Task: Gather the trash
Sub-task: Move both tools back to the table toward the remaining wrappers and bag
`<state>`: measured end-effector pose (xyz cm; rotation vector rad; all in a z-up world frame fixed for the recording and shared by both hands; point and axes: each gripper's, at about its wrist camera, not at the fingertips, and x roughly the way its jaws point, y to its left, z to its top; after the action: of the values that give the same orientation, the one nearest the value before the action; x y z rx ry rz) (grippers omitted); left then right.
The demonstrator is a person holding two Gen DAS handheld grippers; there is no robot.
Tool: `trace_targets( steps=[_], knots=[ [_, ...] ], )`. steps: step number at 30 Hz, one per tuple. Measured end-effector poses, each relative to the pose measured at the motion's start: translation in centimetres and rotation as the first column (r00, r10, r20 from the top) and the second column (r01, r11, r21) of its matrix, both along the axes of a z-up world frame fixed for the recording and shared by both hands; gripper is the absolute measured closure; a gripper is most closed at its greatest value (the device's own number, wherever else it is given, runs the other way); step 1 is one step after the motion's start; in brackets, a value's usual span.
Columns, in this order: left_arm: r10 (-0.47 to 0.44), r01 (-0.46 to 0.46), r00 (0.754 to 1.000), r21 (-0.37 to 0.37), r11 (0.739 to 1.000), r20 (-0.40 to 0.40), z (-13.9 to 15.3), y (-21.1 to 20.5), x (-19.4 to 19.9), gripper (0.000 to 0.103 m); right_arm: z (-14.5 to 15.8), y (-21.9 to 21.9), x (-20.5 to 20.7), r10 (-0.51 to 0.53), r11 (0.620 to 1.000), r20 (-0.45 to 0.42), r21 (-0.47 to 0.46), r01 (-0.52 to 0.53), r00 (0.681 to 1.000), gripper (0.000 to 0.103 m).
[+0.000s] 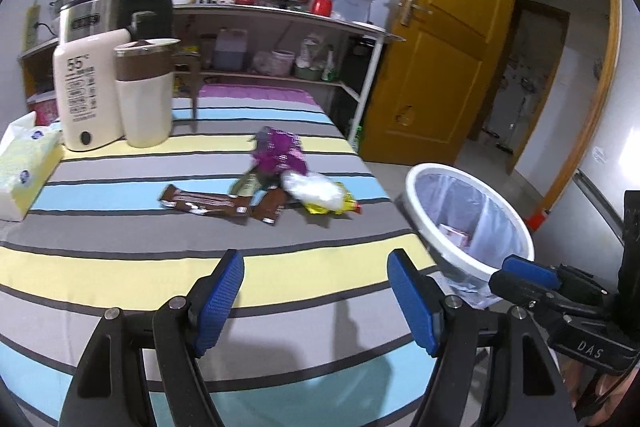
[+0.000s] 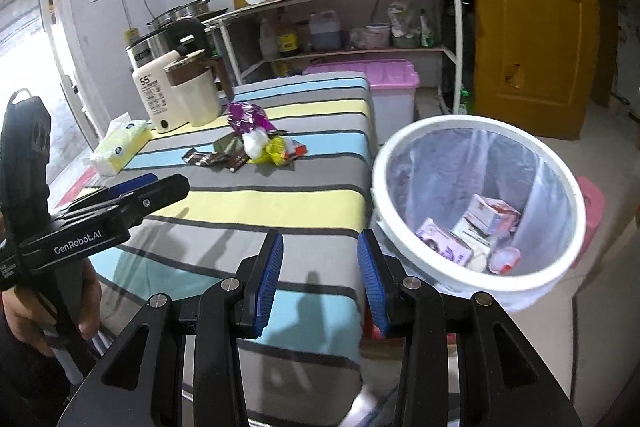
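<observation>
Both grippers, left and right, released and empty above striped table, wrappers piled mid-table, lined bin beside.

Both wrist cameras are looking forward and downward across the striped cloth-covered counter from its near edge. The right view is sitting nearer the white round lined trash bin beside the counter; both are sharing the counter and bin.

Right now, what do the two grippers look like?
Both are black plastic. The left gripper and right gripper each carry ribbed blue pads and silver pivot bolts. White lettering reads GenRobot.AI on the left one, DAS on the right.
</observation>
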<state>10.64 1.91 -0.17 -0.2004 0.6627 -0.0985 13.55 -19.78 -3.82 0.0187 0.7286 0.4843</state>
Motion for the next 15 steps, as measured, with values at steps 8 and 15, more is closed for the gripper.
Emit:
trace_targets(
  steps=[8, 15],
  knots=[
    [0.051, -0.051, 0.999, 0.007, 0.999, 0.006, 0.4, 2.2, 0.1, 0.029, 0.4, 2.4, 1.2, 0.054, 0.999, 0.001, 0.001, -0.054, 0.999, 0.063],
    [0.105, -0.105, 0.994, 0.01, 0.994, -0.01, 0.7, 4.3, 1.0, 0.029, 0.6, 4.5, 2.9, 0.092, 0.996, 0.006, -0.007, -0.092, 0.996, 0.063]
  ],
)
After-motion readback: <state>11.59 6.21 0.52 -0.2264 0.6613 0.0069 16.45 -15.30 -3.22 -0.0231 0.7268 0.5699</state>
